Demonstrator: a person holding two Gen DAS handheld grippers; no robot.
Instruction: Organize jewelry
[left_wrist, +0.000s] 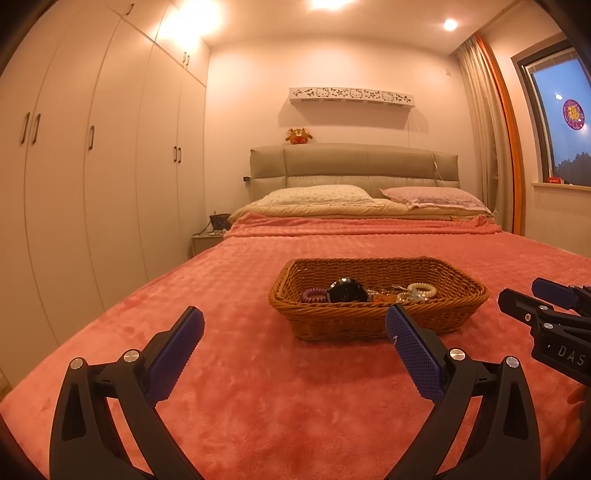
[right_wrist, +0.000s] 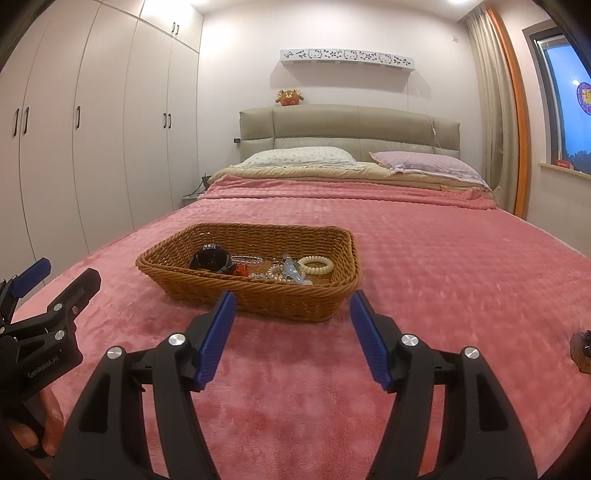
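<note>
A brown wicker basket (left_wrist: 373, 325) (right_wrist: 295, 299) sits on the pink bedspread. In it lie a black watch (left_wrist: 346, 290) (right_wrist: 211, 260), a purple coil hair tie (left_wrist: 314, 294), a cream coil bracelet (left_wrist: 422, 289) (right_wrist: 315, 265), clear beads (right_wrist: 271, 274) and a small orange piece (right_wrist: 242, 270). My left gripper (left_wrist: 295, 325) is open and empty, just short of the basket's near left side. My right gripper (right_wrist: 293, 308) is open and empty, in front of the basket's near wall. Each gripper shows at the edge of the other's view.
The pink bedspread (left_wrist: 258, 387) (right_wrist: 461, 277) spreads on all sides of the basket. Two pillows (right_wrist: 424, 164) and a padded headboard lie far back. Wardrobes (left_wrist: 92, 166) line the left wall. A small brown object (right_wrist: 581, 350) sits at the right edge of the bed.
</note>
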